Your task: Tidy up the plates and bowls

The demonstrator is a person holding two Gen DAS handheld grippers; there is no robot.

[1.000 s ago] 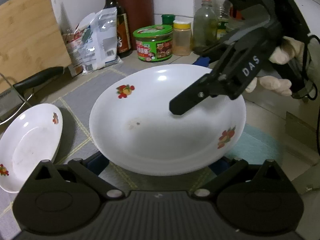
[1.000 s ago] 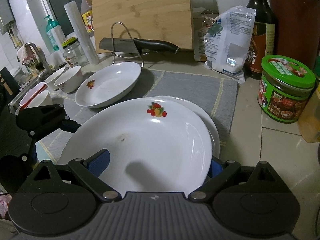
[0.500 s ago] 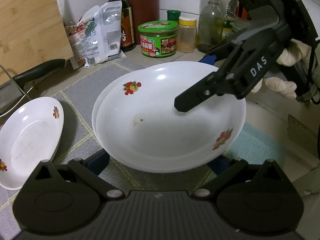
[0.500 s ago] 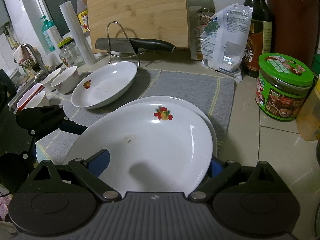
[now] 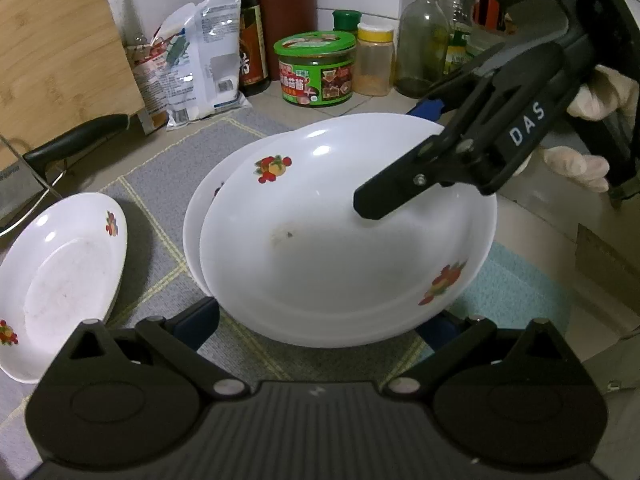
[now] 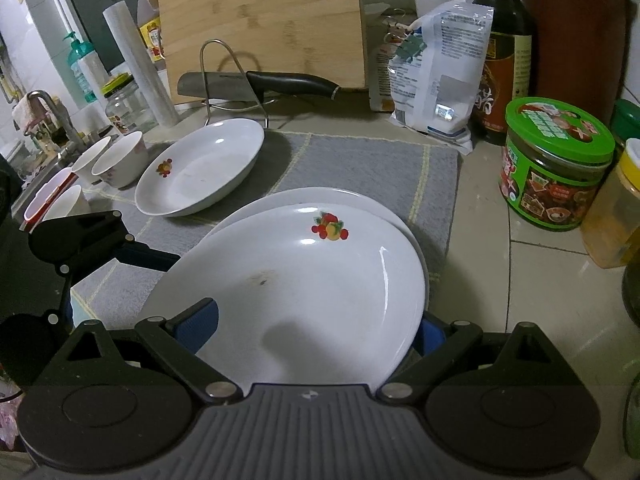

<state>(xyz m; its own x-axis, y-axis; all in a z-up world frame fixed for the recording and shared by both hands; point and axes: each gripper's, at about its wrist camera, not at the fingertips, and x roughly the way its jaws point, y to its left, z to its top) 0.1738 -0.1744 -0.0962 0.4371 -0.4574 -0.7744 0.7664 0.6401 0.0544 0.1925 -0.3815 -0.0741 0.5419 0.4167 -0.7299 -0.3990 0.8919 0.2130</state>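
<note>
Kitchen counter (image 6: 500,280), tiled, partly covered by a grey mat (image 6: 360,164); cutting board (image 6: 264,20) propped at the back.

Left tongs (image 5: 320,316): spread wide, blue pads at either side of the near rim of the top plate (image 5: 344,232); contact with the rim not determinable, so grasp state cannot be told. Seen from the right wrist, entering at 9 o'clock (image 6: 132,256), one finger reaching the plate's edge.

Right tongs (image 6: 316,328): likewise spread either side of the same plate's rim, clenched or slack not determinable. Seen from the left wrist, entering from 2 o'clock (image 5: 400,196), held by a gloved hand (image 5: 580,160).

Top plate: white, fruit motif, small smudge near centre, tilted slightly, nested on a second plate (image 5: 204,208) whose rim shows at 9 to 11 o'clock. Offset, not yet concentric.

Third plate (image 6: 200,168): apart, on the mat at 10 o'clock in the right view, leaning near a wire knife stand (image 6: 232,76).

Bowls (image 6: 112,160): clustered at far 9 o'clock beside the sink tap (image 6: 52,116).

Background: green-lidded jar (image 6: 556,160), sauce bottle (image 6: 504,48), foil bag (image 6: 436,68).

Step in hand, by judgement: stacking plates, top plate being seated on the lower. Next move probably calls for letting go evenly, centring the stack, then fetching the third plate.
</note>
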